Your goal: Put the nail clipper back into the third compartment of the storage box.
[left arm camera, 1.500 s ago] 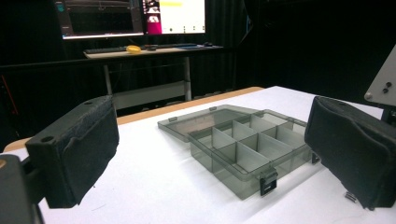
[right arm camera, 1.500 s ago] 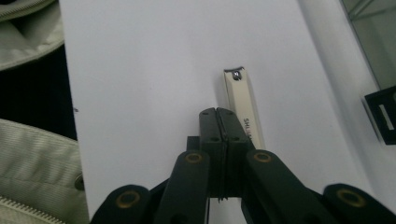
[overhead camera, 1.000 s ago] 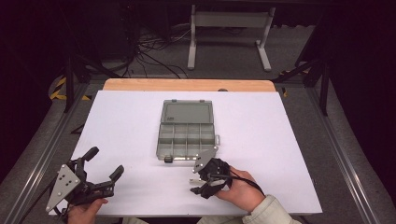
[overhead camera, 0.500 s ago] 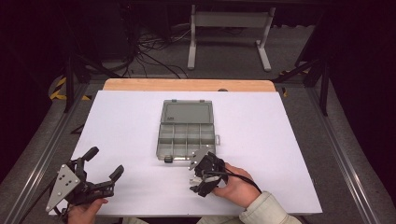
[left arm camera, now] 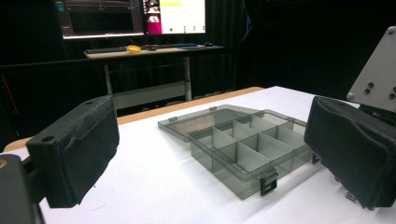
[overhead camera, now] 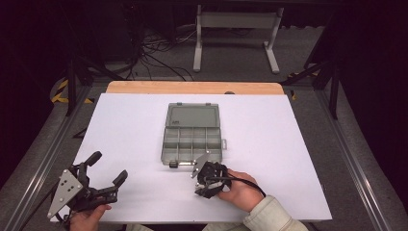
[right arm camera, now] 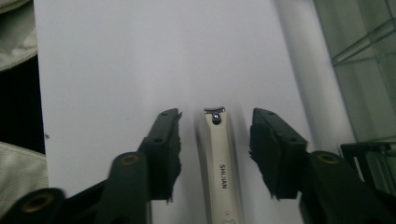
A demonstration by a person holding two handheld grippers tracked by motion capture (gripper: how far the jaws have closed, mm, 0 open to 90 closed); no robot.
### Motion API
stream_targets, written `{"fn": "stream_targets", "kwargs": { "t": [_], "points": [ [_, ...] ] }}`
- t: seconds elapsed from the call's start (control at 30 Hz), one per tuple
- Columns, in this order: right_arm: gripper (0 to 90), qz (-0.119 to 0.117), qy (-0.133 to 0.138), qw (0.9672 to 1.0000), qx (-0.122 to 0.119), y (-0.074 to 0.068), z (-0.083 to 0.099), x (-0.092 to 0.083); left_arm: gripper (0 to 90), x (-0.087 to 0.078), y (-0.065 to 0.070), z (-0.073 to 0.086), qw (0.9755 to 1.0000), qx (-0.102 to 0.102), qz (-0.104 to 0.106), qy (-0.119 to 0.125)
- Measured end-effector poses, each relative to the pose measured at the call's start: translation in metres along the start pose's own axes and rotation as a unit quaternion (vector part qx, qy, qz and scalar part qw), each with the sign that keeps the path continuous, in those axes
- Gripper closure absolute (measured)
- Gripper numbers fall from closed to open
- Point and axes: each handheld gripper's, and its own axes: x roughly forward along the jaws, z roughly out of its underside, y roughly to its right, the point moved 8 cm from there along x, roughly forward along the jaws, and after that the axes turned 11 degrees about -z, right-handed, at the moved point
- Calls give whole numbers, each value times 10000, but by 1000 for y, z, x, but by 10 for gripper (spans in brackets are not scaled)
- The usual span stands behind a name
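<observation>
A smoky grey compartment box lies open mid-table, its lid flat toward the far side; it is also the box in the left gripper view. My right gripper points down at the table just in front of the box. A white nail clipper lies lengthwise between its jaws. The jaws have just been closing, but a gap remains on each side of the clipper, so the pads do not press it. My left gripper rests at the front left, open and empty, aimed at the box.
The white table sheet ends at a wooden strip on the far side. Beyond it are floor cables and a metal stand. A pale sleeve comes in at the bottom. Monitors stand far behind.
My right gripper has shifted a little left and lower, toward the table in front of the box. The left gripper has stayed where it was.
</observation>
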Motion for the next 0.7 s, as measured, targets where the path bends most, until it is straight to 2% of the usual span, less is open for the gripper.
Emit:
{"fn": "stream_targets", "kwargs": {
  "t": [0.23,0.27,0.33,0.43,0.7],
  "points": [
    [701,-30,17,10000,-8,1,2,1,45,0,0,0,10000,3,-10,5],
    [741,-5,57,10000,-33,2,2,1,46,0,0,0,10000,2,-7,11],
    [764,-28,34,9999,-97,2,2,1,45,0,0,0,10000,3,-8,14],
    [771,27,25,10000,-40,1,2,1,45,0,0,0,10000,5,-9,7],
    [778,67,38,9998,-167,0,2,1,45,0,0,0,10000,5,-8,14]
  ]
}}
